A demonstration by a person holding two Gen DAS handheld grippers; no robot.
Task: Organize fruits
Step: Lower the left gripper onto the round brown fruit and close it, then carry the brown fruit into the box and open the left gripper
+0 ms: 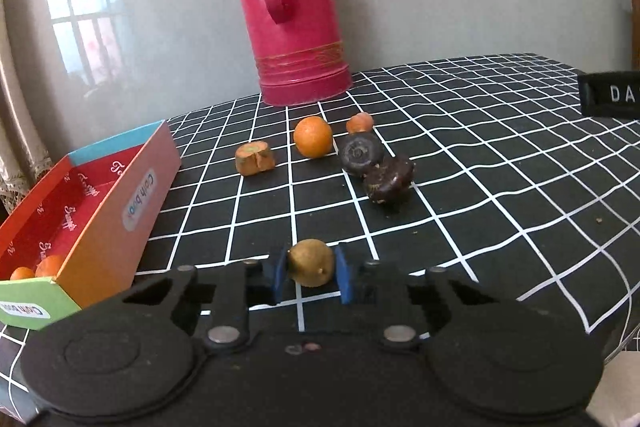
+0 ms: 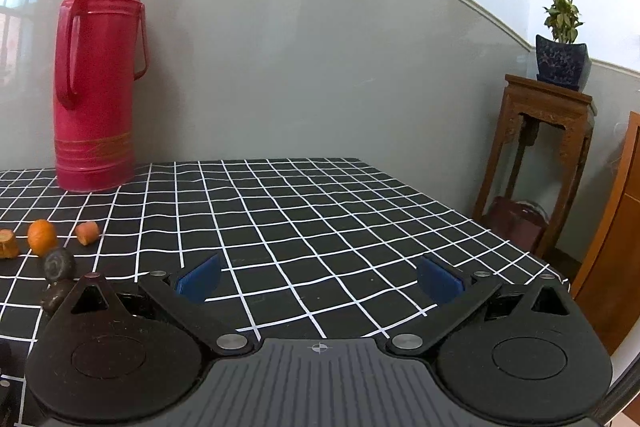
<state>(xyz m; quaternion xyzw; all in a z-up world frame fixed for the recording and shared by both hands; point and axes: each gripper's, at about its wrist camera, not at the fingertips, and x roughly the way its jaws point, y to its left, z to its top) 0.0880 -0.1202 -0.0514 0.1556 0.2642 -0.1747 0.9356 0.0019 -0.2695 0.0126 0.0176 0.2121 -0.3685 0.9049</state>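
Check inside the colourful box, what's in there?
Two small orange fruits lie at the near end of the box. Its near wall hides the floor around them; the rest of the red floor looks bare.

Two low wrist views toward the wall; shared red thermos (image 1: 294,7), checked tablecloth (image 2: 320,219)

So the left gripper (image 1: 311,273) sits at the bottom middle of its own view, angled down a bit, blue pads (image 1: 280,273) clamped tight on either side of a small yellowish-brown fruit (image 1: 311,268). The right gripper (image 2: 318,281) is low in its frame too, jaws spread wide, nothing between them.
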